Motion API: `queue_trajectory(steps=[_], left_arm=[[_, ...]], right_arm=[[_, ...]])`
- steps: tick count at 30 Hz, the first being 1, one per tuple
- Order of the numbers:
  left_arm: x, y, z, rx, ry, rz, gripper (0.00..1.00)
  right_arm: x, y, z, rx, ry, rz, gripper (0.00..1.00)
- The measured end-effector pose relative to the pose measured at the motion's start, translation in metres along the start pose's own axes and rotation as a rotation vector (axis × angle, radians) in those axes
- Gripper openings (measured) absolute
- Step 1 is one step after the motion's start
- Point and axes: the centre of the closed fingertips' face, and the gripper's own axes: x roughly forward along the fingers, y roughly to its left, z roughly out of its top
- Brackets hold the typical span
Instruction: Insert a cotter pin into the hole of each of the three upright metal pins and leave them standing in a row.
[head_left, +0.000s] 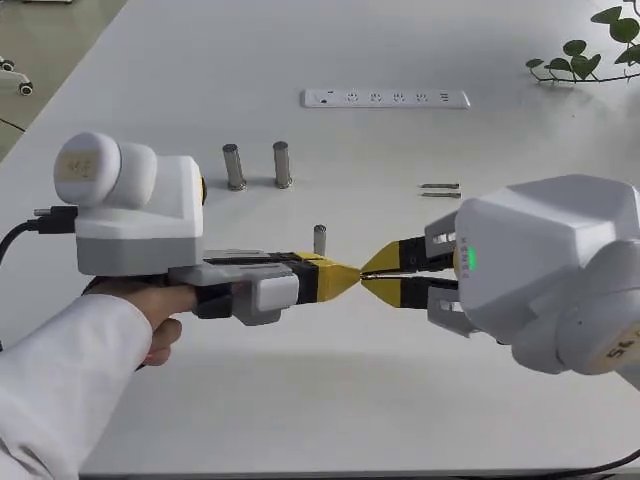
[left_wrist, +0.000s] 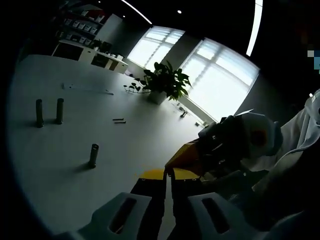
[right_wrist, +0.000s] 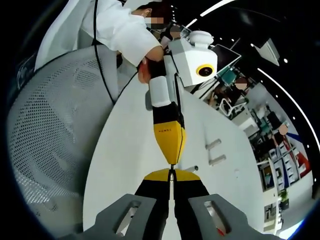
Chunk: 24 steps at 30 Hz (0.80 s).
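The left gripper (head_left: 348, 280) and right gripper (head_left: 374, 273) meet tip to tip over the white workbench (head_left: 300, 400), each with its yellow jaws pressed together. Whether anything is pinched there is too small to tell. Bare tabletop runs to the near edge. Just behind the tips stands a short grey metal pin (head_left: 320, 239). Farther back stand the rear-left pin (head_left: 233, 166) and rear-right pin (head_left: 282, 164), well apart from it. Two thin cotter pins (head_left: 440, 190) lie to the right. Beyond them are a white power strip (head_left: 385, 98) and a trailing green plant (head_left: 585, 60).

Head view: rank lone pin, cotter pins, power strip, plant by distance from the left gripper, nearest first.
1. Lone pin, just behind the left gripper tip.
2. Cotter pins, back and to the right.
3. Power strip, far centre.
4. Plant, far right corner.
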Motion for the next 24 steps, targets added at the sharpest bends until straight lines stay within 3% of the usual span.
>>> queue_trajectory(steps=[10,24], left_arm=[[0.0016,-0.0004,-0.0047,0.012,0.025,0.003,0.01],[0.0010,0.0002,-0.0030,-0.003,0.013,0.003,0.01]], right_arm=[[-0.0004,0.0012,0.0003,-0.004,0.002,0.004,0.00],[-0.0009,0.0004,0.0001,0.017,0.003,-0.001,0.00]])
